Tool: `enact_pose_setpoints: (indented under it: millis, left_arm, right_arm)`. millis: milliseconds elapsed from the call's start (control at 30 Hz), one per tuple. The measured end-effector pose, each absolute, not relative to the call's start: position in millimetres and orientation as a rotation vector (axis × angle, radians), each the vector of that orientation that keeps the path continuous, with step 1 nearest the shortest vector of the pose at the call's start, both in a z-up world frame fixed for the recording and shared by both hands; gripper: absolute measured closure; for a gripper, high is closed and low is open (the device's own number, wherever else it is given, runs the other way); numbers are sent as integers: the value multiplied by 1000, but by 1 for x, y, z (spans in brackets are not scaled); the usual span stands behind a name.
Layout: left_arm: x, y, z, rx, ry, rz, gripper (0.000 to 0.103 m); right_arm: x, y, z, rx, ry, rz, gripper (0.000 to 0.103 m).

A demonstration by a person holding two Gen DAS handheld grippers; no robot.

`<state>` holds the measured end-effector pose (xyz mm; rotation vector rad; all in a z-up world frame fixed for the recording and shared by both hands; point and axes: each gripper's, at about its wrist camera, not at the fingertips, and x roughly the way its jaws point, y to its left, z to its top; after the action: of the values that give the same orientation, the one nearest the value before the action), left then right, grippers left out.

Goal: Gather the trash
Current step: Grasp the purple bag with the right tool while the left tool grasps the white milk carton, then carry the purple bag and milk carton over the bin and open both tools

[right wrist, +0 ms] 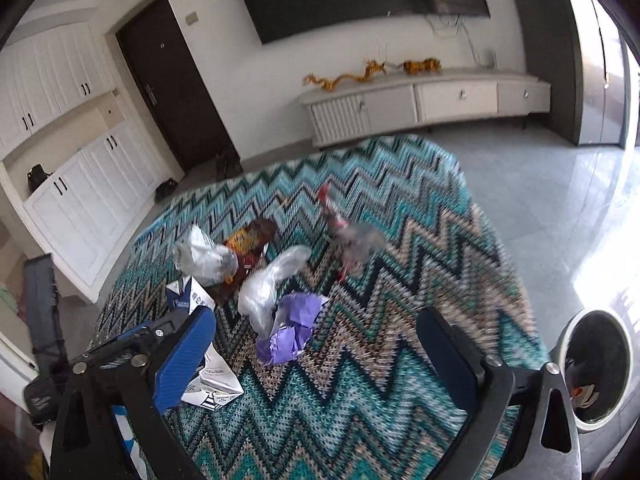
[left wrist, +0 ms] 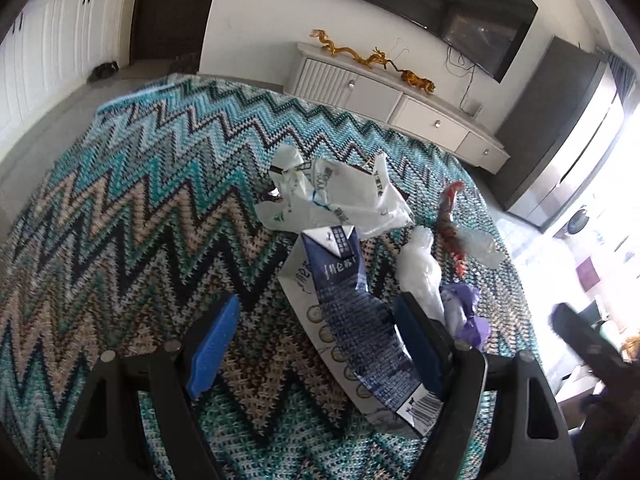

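Left wrist view
- Left gripper point(left wrist: 316, 340): fingers wide apart, holding nothing, low over the zigzag cloth point(left wrist: 132, 208).
- Milk carton point(left wrist: 352, 320): flattened, dark blue and white, lying lengthwise between the fingers, close against the right-hand pad; I cannot tell whether it touches it.
- Other trash: white plastic bag point(left wrist: 340, 196) beyond the carton's top; clear crumpled wrap point(left wrist: 420, 272), purple wrapper point(left wrist: 466, 312) and red wrapper point(left wrist: 450, 220) to its right.
- Step in hand: by my judgement, picking up the carton.
- Doing it well: shift the gripper sideways so the carton sits centred, pinch across its flat body and not a loose flap, and keep the tips from biting the knit cloth.

Right wrist view
- Right gripper point(right wrist: 316, 348): fingers spread, empty, above the cloth.
- Nearest trash: purple wrapper point(right wrist: 292, 328) just ahead, between the finger lines; clear wrap point(right wrist: 268, 284) touching it behind.
- Carton point(right wrist: 208, 376): partly hidden behind the left gripper point(right wrist: 132, 344).
- Trash bin point(right wrist: 596, 364): round and open on the floor at the right, beside the table, some rubbish already inside.
- Doing it well: take the purple wrapper alone, closing gently since it looks light and likely to slide.
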<state>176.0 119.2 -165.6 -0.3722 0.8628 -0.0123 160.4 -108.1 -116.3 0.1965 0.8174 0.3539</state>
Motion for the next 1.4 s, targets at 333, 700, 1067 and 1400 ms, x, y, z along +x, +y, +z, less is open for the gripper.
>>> enact_pose_setpoints:
  millis: [333, 700, 1067, 1400]
  left_arm:
    - [153, 147, -168, -426, 877, -23, 23]
    - [149, 160, -183, -533, 933, -87, 25]
    - [159, 129, -181, -391, 949, -44, 53]
    - [139, 129, -177, -444, 917, -97, 67]
  right_arm:
    - [190, -86, -144, 189, 904, 415, 23]
    - [203, -83, -172, 241, 975, 453, 49]
    - [204, -86, -174, 238, 958, 482, 64]
    - [178, -100, -151, 252, 904, 512, 72]
